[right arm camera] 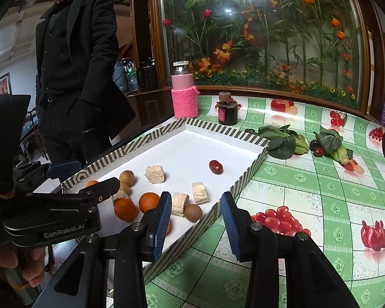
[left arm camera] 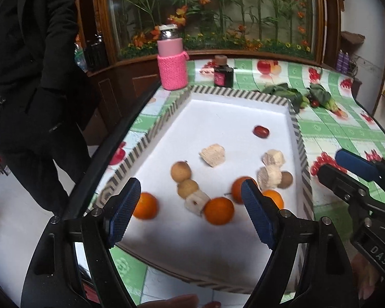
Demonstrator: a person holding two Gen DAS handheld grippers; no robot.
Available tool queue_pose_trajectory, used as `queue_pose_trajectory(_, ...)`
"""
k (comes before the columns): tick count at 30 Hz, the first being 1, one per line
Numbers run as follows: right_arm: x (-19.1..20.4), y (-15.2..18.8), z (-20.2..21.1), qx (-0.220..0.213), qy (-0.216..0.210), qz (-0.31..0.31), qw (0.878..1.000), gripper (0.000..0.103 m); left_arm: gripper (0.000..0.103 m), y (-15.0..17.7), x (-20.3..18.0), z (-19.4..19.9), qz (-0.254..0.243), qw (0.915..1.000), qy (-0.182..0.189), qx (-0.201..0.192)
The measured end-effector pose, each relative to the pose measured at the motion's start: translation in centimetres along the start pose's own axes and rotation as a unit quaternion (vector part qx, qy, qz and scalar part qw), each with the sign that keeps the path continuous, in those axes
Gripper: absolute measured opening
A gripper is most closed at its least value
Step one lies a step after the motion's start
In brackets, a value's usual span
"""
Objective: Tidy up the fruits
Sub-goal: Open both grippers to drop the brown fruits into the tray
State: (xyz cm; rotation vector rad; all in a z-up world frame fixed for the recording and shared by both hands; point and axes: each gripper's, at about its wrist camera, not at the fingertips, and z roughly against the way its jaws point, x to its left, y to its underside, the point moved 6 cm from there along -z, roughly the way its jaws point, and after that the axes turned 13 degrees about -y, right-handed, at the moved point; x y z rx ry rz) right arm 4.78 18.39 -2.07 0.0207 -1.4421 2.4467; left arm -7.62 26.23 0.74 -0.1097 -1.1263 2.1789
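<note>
A person in a dark coat (right arm camera: 74,71) stands past the worktop's (right arm camera: 320,192) left edge. The left claw (left arm camera: 190,213) hovers over the near end of the striped tray (left arm camera: 164,118), jaws wide, nothing between them. Inside the white tray lie four oranges (left arm camera: 219,210), small brown round fruits (left arm camera: 181,170), pale cut chunks (left arm camera: 213,154) and, alone toward the far right corner, a red date (left arm camera: 261,131). The right claw (right arm camera: 196,220) straddles the tray's right rim with its jaws partly apart, gripping nothing. Beyond the far edge stand a pink bottle (right arm camera: 184,95) and a dark jar (right arm camera: 227,110); leafy greens (right arm camera: 282,138) lie to the tray's right.
</note>
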Motion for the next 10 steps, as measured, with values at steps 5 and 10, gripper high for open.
queue_pose_trajectory(5, 0.2, 0.1, 0.0, 0.001, -0.001, 0.005, 1.000, 0.039, 0.081, 0.6, -0.8, 0.6, 0.008, 0.9996, 0.021, 0.016)
queue_pose_trajectory(10, 0.2, 0.1, 0.1, -0.002, 0.002, 0.007, 1.000, 0.039, 0.081, 0.5, -1.3, 1.4, 0.009, 0.9997, 0.017, 0.014)
